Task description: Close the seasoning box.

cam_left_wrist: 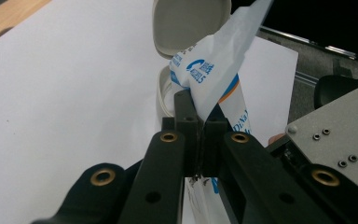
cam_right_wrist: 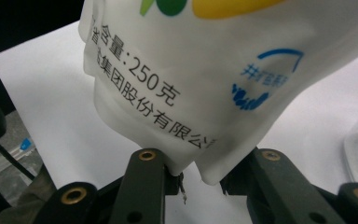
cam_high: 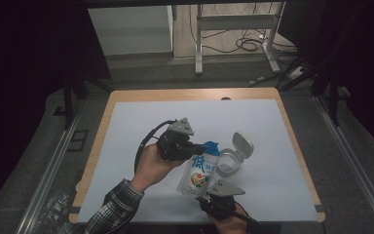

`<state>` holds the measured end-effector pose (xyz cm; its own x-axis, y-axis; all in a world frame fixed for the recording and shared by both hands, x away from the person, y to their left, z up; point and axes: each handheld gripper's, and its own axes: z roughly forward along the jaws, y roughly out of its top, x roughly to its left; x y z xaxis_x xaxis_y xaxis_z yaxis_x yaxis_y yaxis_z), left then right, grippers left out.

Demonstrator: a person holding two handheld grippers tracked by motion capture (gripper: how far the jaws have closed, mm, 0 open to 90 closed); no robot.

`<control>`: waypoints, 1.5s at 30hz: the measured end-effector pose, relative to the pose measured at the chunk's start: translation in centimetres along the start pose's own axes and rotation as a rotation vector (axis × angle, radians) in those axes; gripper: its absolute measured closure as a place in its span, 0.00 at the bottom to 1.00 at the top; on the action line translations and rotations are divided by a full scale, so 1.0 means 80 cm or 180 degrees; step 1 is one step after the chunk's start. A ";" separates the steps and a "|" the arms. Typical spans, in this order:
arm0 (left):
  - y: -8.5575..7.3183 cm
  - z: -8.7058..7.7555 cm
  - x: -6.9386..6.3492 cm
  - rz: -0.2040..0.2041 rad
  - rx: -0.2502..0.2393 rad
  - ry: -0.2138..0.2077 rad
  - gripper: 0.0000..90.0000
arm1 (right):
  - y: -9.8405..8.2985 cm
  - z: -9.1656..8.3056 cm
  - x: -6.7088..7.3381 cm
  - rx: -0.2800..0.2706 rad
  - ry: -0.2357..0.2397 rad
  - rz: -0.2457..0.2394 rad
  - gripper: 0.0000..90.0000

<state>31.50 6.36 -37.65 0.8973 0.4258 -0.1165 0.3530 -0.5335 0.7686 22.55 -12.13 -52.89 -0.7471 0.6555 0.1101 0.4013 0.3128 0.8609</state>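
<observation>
A white pouch [cam_high: 199,170] with blue print and a fruit picture hangs tilted over the white mat [cam_high: 141,122], held between both grippers. My left gripper [cam_high: 195,146] comes in from the left and is shut on the pouch's blue top edge. In the left gripper view its jaws [cam_left_wrist: 200,116] pinch the flattened top of the pouch [cam_left_wrist: 214,70]. My right gripper [cam_high: 217,191] is below, at the near edge. In the right gripper view its jaws [cam_right_wrist: 196,172] press on both sides of the bulging bottom of the pouch [cam_right_wrist: 205,70].
A clear jar [cam_high: 228,165] with its flip lid [cam_high: 242,144] open stands just right of the pouch; in the left gripper view the lid [cam_left_wrist: 191,23] is behind the pouch. The wooden table's rim [cam_high: 97,141] frames the mat. Metal legs and cables lie on the floor beyond.
</observation>
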 end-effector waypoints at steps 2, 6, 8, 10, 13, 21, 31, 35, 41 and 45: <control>0.002 0.001 -0.001 0.0015 0.0026 0.0010 0.99 | 0.000 -0.002 0.000 0.0001 0.0001 0.0020 0.82; 0.008 0.005 -0.004 0.0077 0.0115 0.0024 0.99 | -0.001 -0.007 -0.001 0.0020 0.0011 0.0046 0.83; 0.011 0.007 -0.005 0.0087 0.0139 0.0033 0.99 | -0.001 -0.008 -0.001 0.0027 0.0023 0.0024 0.84; 0.013 0.008 -0.006 0.0094 0.0157 0.0036 0.99 | 0.000 -0.008 0.000 0.0038 0.0044 0.0050 0.85; 0.016 0.010 -0.006 0.0090 0.0174 0.0041 0.99 | 0.000 -0.009 0.001 0.0042 0.0052 0.0064 0.86; 0.025 0.015 -0.008 0.0135 0.0258 0.0036 0.99 | 0.003 -0.009 0.003 0.0034 0.0093 0.0026 0.89; 0.037 0.022 -0.005 0.0173 0.0432 -0.0018 0.99 | 0.005 -0.009 0.004 0.0039 0.0175 0.0048 0.93; 0.044 0.026 -0.001 0.0225 0.0545 -0.0064 0.99 | 0.005 -0.008 0.005 0.0034 0.0194 0.0056 0.94; 0.053 0.031 0.001 0.0238 0.0649 -0.0097 0.99 | 0.008 -0.008 0.006 0.0008 0.0231 0.0055 0.95; 0.058 0.033 0.001 0.0244 0.0702 -0.0098 0.99 | 0.009 -0.009 0.005 -0.0004 0.0245 0.0070 0.95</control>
<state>33.90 1.98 -35.77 0.9301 0.3573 -0.0847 0.3299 -0.7117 0.6203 22.16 -12.13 -51.84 -0.7767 0.6073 0.1668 0.4174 0.2980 0.8585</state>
